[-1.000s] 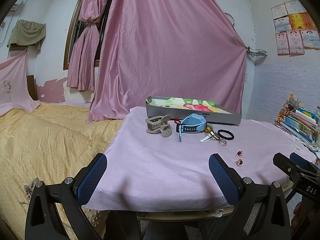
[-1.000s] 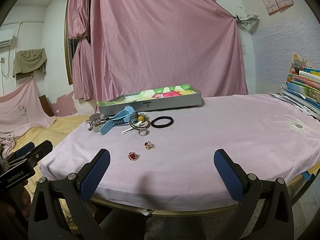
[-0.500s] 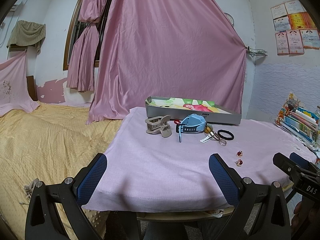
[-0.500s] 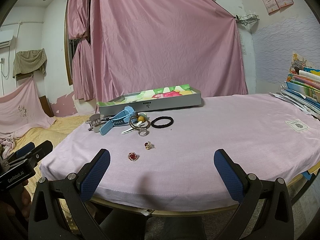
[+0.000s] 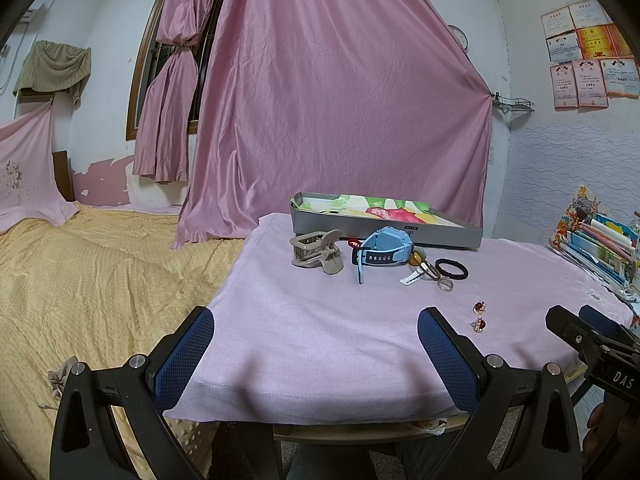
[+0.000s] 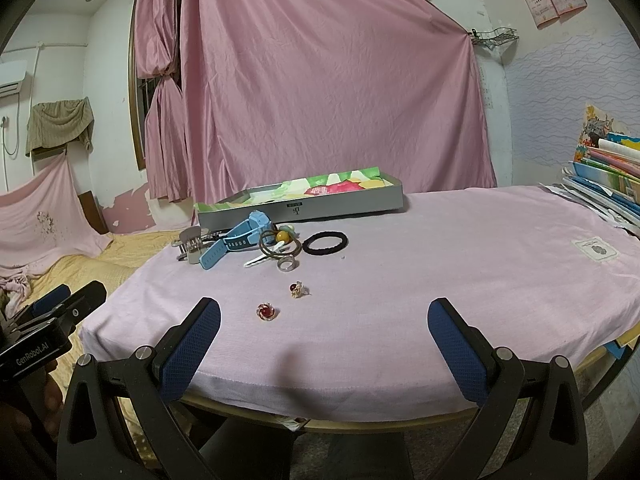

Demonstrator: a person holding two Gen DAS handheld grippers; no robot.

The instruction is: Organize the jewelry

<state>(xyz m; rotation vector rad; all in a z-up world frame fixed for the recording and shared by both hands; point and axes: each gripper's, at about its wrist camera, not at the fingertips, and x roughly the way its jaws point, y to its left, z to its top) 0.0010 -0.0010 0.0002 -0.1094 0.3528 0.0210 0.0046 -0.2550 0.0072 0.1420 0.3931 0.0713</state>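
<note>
Nothing has shifted over the last second: both views match the earlier ones, so you have not yet begun sorting. Your left gripper [image 5: 316, 354] and right gripper [image 6: 324, 344] hang at the near table edge, fingers spread wide, holding nothing. The jewelry sits loose on the pink cloth [image 6: 460, 264], all outside the grey tray [image 6: 304, 206] behind it. The blue watch [image 5: 380, 250] lies among the cluster, strap running toward the near-left from your left view. Two red earrings [image 6: 266, 312] lie apart, nearest your right gripper.
</note>
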